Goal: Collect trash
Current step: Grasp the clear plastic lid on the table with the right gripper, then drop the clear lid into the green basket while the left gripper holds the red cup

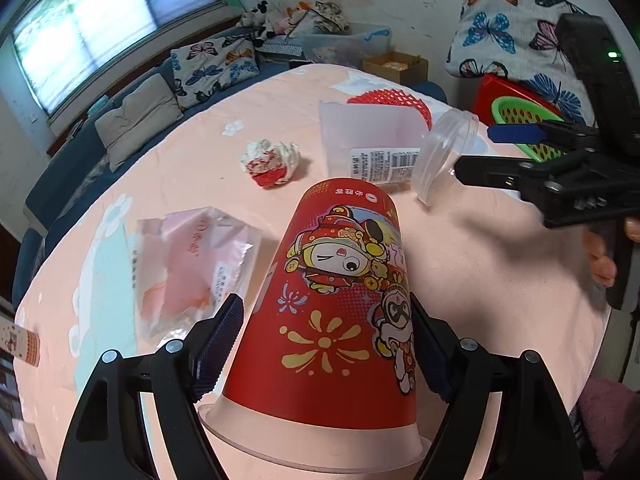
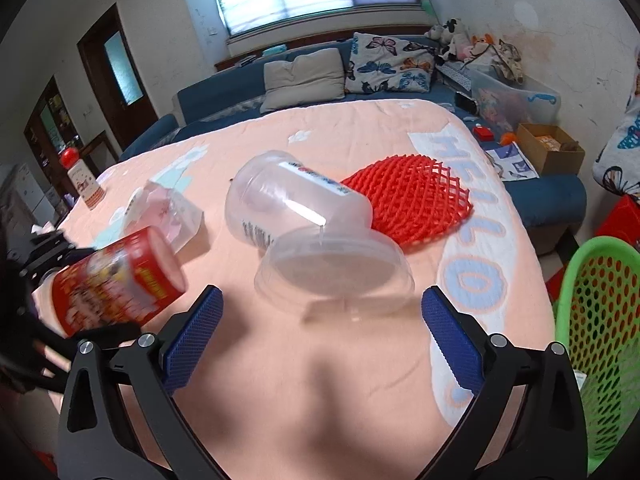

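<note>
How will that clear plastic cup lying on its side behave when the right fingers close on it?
The clear plastic cup with a domed lid looks thin and empty, so probably light and easily squashed. Lying on its side on the soft pink blanket, it may roll. Smooth walls could slip.

Left gripper (image 1: 328, 340) clamps the paper cup (image 1: 340, 304) between its jaws, cup lifted off the blanket (image 2: 320, 380). Ahead-left of it lies a plastic wrapper (image 1: 192, 264), beyond that a crumpled wad (image 1: 272, 160). Right gripper (image 2: 322, 328) has the clear cup (image 2: 304, 224) on its side just ahead of its spread fingers, mesh sleeve (image 2: 412, 200) behind the cup, basket (image 2: 600, 328) to its right, off the blanket edge.
</note>
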The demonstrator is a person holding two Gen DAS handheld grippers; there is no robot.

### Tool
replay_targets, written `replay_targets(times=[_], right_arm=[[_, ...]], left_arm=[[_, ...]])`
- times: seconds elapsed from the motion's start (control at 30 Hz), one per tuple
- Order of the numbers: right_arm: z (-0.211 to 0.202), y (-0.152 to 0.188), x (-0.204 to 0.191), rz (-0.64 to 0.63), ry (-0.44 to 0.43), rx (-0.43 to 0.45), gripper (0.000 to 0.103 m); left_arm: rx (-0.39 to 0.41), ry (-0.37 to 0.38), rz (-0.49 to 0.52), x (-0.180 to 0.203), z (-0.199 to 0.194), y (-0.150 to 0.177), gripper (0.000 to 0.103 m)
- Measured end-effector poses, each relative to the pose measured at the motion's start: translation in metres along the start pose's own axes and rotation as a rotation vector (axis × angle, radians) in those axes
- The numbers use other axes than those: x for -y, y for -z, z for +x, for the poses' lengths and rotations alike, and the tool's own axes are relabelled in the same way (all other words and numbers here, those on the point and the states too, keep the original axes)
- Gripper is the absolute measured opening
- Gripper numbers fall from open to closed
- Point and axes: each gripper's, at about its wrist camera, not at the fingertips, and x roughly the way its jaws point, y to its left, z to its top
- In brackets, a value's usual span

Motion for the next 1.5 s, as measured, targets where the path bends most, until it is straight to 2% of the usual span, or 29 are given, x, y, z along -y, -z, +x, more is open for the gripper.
replay_targets(times=[0.43,0.87,0.97,1.13,1.5], right_arm=[[0.032,-0.002,0.009,0.034,0.017,-0.041,0.098],[0.040,0.000,0.020,0.025,-0.044,-0.030,0.098],[0.038,0.001,0.020,0.016,-0.053,-0.019,0.094],[0.031,0.002,0.019,0.008,-0.055,-0.008,0.093],[-0.021,0.016,0.036,0.043,-0.033,0.032,0.093]], left_arm=[[0.020,0.000,-0.019,-0.001,-0.009,0.007,0.076],[0.012,-0.001,-0.021,0.000,-0.007,0.008,0.077],[0.008,0.000,-0.027,0.000,-0.007,0.009,0.077],[0.010,0.003,-0.028,0.000,-0.007,0.010,0.076],[0.050,0.019,-0.004,0.027,-0.022,0.001,0.076]])
